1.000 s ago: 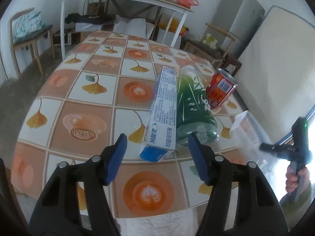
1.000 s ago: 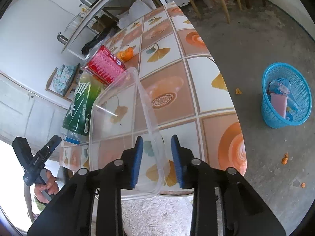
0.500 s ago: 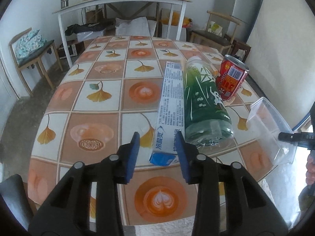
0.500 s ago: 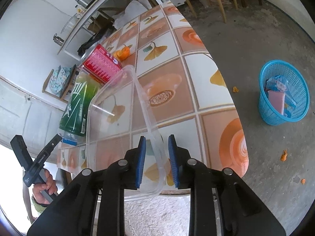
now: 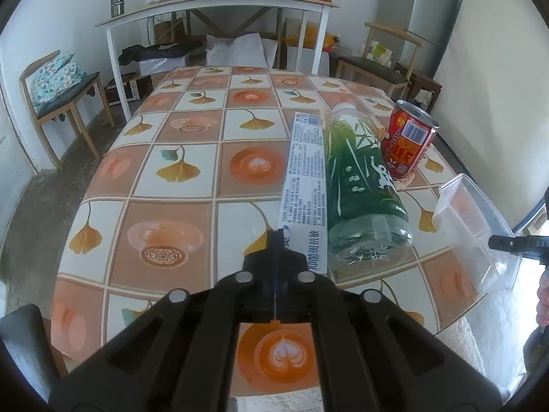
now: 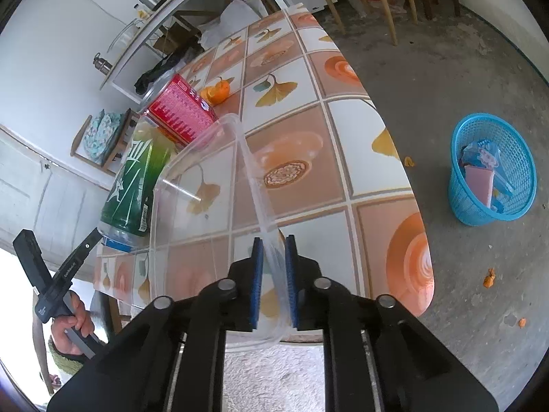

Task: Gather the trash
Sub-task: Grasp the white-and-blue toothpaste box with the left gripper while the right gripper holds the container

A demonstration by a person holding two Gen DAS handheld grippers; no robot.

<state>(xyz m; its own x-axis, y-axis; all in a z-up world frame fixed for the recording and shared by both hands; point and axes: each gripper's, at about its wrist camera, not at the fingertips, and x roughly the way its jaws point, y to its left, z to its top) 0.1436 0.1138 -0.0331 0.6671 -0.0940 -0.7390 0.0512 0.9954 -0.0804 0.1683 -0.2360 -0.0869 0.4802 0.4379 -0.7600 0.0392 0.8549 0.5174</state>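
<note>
A blue-and-white toothpaste box (image 5: 303, 185), a green plastic bottle (image 5: 360, 185) on its side and a red can (image 5: 408, 139) lie on the tiled table (image 5: 178, 185). My left gripper (image 5: 276, 240) is shut and empty, its tips just short of the box's near end. My right gripper (image 6: 273, 267) is shut on the wall of a clear plastic container (image 6: 206, 185) at the table's near edge, also seen in the left wrist view (image 5: 473, 233). The bottle (image 6: 137, 178) and can (image 6: 182, 110) lie beyond the container.
A blue basket (image 6: 494, 175) with trash stands on the floor right of the table. An orange peel (image 6: 216, 92) lies on the table. Scraps lie on the floor. A chair (image 5: 58, 86), a white side table (image 5: 212, 3) and a fridge (image 5: 425, 10) stand beyond.
My left gripper has closed fully from wide open, with nothing between its fingers. My right gripper has closed further onto the container's wall.
</note>
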